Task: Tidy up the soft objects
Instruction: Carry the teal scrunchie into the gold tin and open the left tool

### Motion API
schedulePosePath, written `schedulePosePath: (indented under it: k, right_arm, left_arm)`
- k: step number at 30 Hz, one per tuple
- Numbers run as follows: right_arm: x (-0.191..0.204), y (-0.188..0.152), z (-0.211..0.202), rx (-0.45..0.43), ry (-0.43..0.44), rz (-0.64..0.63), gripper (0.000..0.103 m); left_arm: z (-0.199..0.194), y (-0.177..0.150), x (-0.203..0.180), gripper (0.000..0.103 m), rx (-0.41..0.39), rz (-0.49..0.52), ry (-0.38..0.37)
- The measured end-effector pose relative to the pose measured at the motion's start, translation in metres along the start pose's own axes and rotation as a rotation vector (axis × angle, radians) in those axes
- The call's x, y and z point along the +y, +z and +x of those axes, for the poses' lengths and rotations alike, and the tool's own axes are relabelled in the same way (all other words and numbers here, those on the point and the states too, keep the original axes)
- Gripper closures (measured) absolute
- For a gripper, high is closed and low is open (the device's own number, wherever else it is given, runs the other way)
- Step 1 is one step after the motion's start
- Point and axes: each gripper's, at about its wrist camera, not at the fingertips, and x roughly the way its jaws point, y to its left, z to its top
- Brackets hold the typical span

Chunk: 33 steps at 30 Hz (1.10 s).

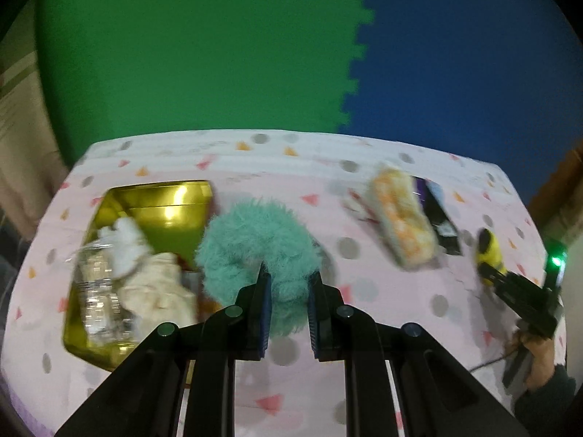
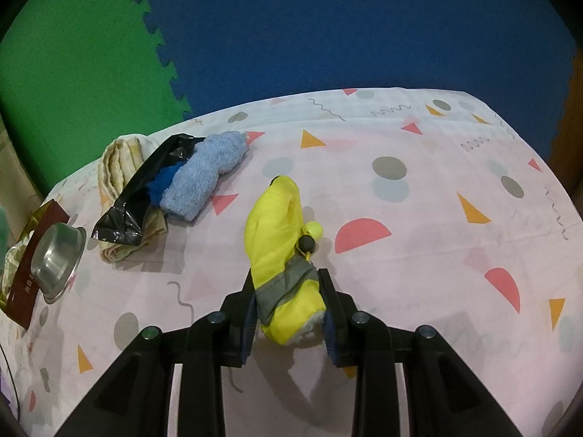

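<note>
Left gripper (image 1: 288,302) clamps fuzzy teal scrunchie (image 1: 255,247) w/ narrow jaws, above cloth beside gold tin (image 1: 175,196). Right gripper (image 2: 289,313) grips yellow pouch (image 2: 280,255) on tablecloth (image 2: 437,182).

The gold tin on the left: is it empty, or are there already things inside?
Not empty. The gold tin already holds a cream plush and crinkled clear plastic.

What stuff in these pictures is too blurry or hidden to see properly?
- Left wrist view: the gold box and the pale things in it are smeared by motion blur.
- Left wrist view: the near part of the teal fluffy ring is hidden between the left gripper's jaws.
- Right wrist view: the black bag covers part of the beige cloth.
- Right wrist view: the left picture edge cuts off the dark red box.
</note>
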Motion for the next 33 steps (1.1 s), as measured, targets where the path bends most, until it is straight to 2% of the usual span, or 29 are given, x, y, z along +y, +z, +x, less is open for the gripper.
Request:
schedulePosePath:
  k: [5,14,22,33]
  right_arm:
    - [0.0,0.0,0.0,0.0,-0.001,-0.001,0.073]
    - [0.001,0.0,-0.001,0.002,-0.01,-0.007,0.073]
    - [0.002,0.0,0.0,0.004,-0.013,-0.011,0.073]
    - [0.003,0.0,0.0,0.004,-0.021,-0.017,0.073]
  left_arm:
    - [0.003,0.006,0.034,0.088,-0.005,-0.028,0.087]
    - [0.02,0.019,0.083,0.088,0.008,-0.088,0.188]
    - [0.045,0.031,0.106,0.088,0.048,-0.113,0.21]
    - [0.077,0.038,0.122,0.087,0.106,-0.132,0.203]
